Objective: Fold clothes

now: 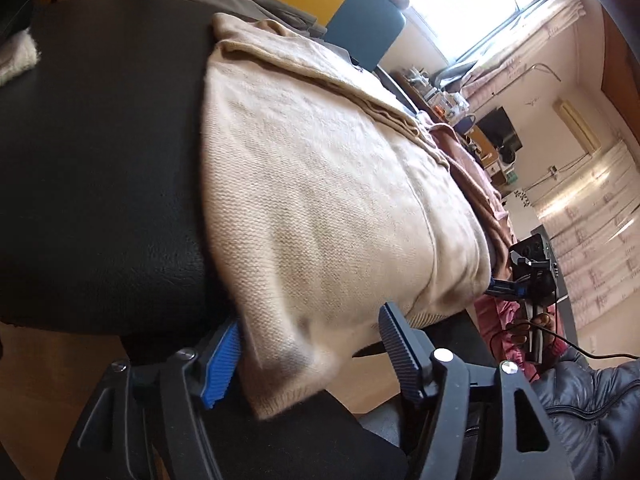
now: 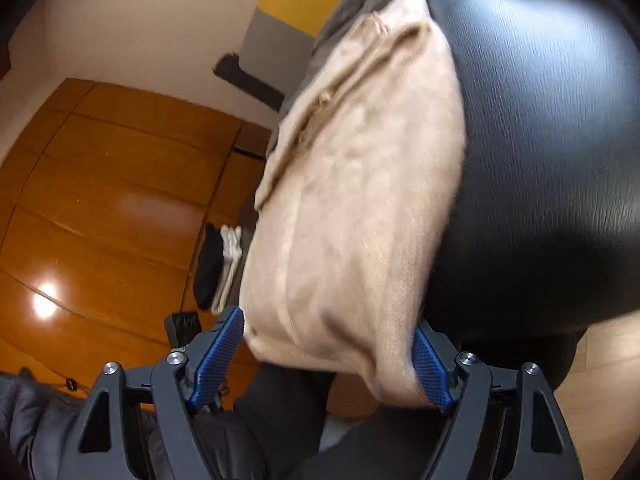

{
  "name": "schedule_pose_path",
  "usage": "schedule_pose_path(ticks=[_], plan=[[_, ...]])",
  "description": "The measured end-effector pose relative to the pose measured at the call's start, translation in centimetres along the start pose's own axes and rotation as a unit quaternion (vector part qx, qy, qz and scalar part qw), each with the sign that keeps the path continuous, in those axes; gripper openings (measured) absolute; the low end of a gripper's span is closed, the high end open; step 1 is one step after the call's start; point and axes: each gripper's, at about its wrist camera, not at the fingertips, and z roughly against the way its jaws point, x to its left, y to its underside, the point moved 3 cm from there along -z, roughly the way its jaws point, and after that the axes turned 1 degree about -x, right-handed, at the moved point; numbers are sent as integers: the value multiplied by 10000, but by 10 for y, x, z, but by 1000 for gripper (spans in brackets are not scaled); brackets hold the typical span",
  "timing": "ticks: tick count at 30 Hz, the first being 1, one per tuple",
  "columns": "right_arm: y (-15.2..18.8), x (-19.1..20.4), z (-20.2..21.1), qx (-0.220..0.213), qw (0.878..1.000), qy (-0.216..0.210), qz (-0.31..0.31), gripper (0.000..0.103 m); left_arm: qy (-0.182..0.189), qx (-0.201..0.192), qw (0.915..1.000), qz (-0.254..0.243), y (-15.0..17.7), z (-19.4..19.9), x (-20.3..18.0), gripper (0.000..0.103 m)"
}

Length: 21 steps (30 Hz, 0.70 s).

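Sweater (image 1: 320, 208): lies folded on the black seat (image 1: 100, 160).
Left tool (image 1: 310, 364): open around sweater's near edge.
Right tool (image 2: 326, 360): open around sweater's near edge.

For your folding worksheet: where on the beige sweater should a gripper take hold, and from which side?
Probably the near hem corners of the beige sweater, where it overhangs the black table edge. Come from the front edge: fingers can pass above and below the hanging cloth. The left gripper and right gripper straddle it there, open.

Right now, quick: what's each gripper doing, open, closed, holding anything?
Left gripper: open, fingers astride the beige sweater hem, not clamped.
Right gripper: open, fingers either side of the same sweater's corner, not clamped.
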Motion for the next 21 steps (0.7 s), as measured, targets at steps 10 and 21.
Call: schedule_pose_path(ticks=[10, 21], plan=[[22, 1, -52, 732, 9881, 1337, 201, 18, -60, 288, 9971, 704, 1, -7, 19, 6], [20, 62, -53, 656, 9896, 966, 836, 10, 1464, -136, 9878, 521, -34, 16, -13, 4]])
